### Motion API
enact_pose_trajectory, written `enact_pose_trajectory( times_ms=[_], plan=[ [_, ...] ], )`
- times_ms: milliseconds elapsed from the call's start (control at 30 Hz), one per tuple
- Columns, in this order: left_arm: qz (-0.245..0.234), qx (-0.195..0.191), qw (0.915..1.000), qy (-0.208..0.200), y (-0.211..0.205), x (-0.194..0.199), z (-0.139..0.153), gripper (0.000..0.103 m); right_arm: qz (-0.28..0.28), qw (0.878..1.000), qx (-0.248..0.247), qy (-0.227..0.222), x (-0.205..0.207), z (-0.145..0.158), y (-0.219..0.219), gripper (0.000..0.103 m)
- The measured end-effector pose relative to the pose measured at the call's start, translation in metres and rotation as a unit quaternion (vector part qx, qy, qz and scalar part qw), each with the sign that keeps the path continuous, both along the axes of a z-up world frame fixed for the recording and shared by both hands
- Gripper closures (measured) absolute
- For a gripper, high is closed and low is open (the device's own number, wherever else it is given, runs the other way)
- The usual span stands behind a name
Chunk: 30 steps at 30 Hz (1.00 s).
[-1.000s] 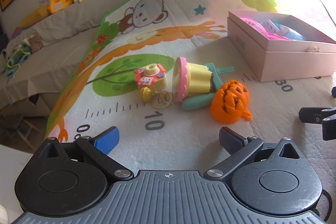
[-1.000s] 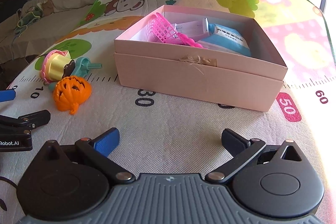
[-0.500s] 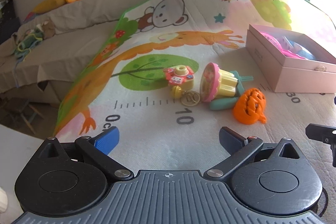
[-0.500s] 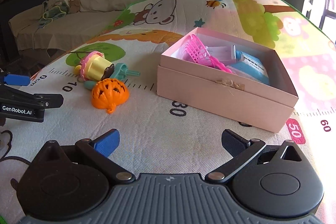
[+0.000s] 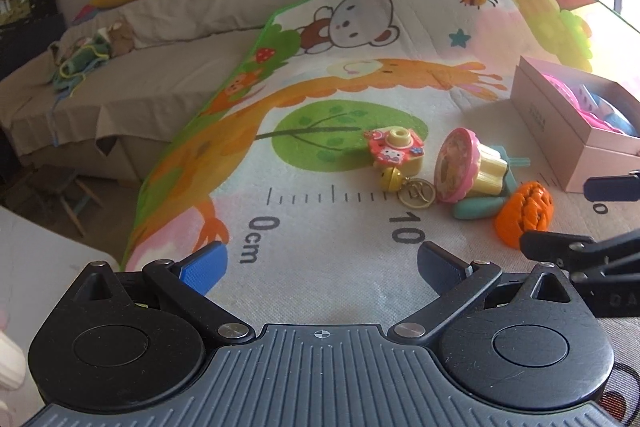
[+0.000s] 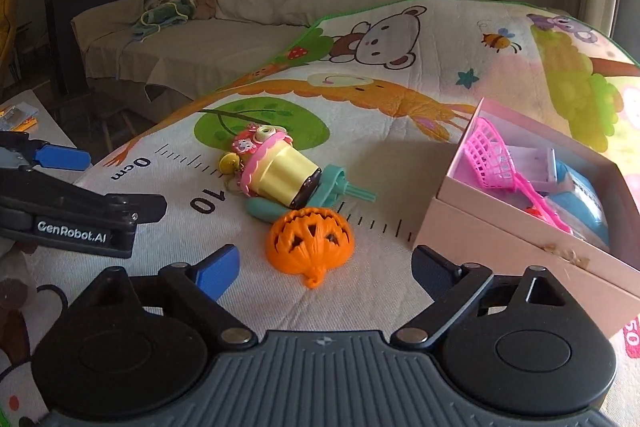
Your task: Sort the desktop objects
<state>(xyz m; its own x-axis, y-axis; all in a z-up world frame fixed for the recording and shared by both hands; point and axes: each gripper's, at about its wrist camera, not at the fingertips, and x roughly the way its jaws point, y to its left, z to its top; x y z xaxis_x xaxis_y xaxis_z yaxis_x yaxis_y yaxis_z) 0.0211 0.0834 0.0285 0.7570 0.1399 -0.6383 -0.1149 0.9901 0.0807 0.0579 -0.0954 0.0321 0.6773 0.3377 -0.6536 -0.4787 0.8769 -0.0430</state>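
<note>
A cartoon play mat covers the surface. The pink box sits toward its right edge, a pink net inside. Near the ruler edge lie a cupcake toy and orange pumpkin — just ahead of the right hand-held gripper. It and the left hand-held gripper gape wide, empty.

Count, loose items on play mat:
- 1 orange pumpkin
- 1 yellow cupcake toy with pink rim
- 1 teal toy, partly hidden under the cupcake
- 1 pink toy camera
- 1 yellow bell on a key ring

Containers: 1 pink box, open. Inside: 1 pink net basket; other contents uncountable.

Tools: 2, left tool and right tool.
</note>
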Motion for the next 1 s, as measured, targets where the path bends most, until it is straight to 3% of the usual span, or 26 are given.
enact_pose_trajectory(
  times_ms=[33,100,133,167,200,233,500,633,733,833,900,1000],
  plan=[
    [0.0,0.002,1.0,0.001,0.0,0.0,0.0,0.0,0.002,1.0,0.005,0.019,0.009,-0.004,0.001,0.024],
    [-0.001,0.003,1.0,0.001,0.0,0.0,0.001,0.0,0.002,0.999,0.015,0.045,0.018,-0.008,0.0,0.048],
    [-0.003,0.003,1.0,0.001,-0.001,0.0,0.0,0.0,-0.001,0.998,0.026,0.052,0.017,-0.008,-0.004,0.048],
    [-0.006,0.001,1.0,0.0,-0.001,0.0,0.0,0.0,-0.004,0.998,0.032,0.051,0.013,-0.007,-0.009,0.054],
    [-0.009,-0.002,1.0,-0.001,-0.002,0.0,0.0,0.0,-0.004,0.998,0.032,0.051,0.01,-0.006,-0.013,0.067],
    [-0.015,-0.009,0.9998,-0.005,-0.003,0.0,0.0,0.0,-0.009,0.998,0.03,0.046,0.003,-0.003,-0.021,0.069],
    [-0.071,-0.043,0.9956,-0.042,-0.031,0.016,0.001,0.0,-0.104,0.994,0.006,0.013,-0.037,-0.006,-0.096,0.068],
    [-0.089,-0.048,0.994,-0.041,-0.048,0.041,0.005,0.001,-0.14,0.99,0.026,0.012,-0.042,-0.008,-0.117,0.052],
    [-0.103,-0.044,0.9931,-0.034,-0.059,0.059,0.005,0.019,-0.129,0.991,0.025,0.007,-0.043,-0.006,-0.114,0.05],
    [-0.109,-0.033,0.9931,-0.027,-0.066,0.07,0.001,0.026,-0.107,0.994,0.019,-0.007,-0.044,-0.001,-0.105,0.039],
    [-0.114,-0.035,0.9927,-0.02,-0.065,0.072,-0.002,0.048,-0.09,0.996,0.015,-0.015,-0.043,0.004,-0.094,0.037],
    [-0.117,-0.03,0.9922,-0.029,-0.059,0.06,0.001,0.053,-0.063,0.998,0.008,-0.024,-0.039,0.009,-0.078,0.033]
  ],
)
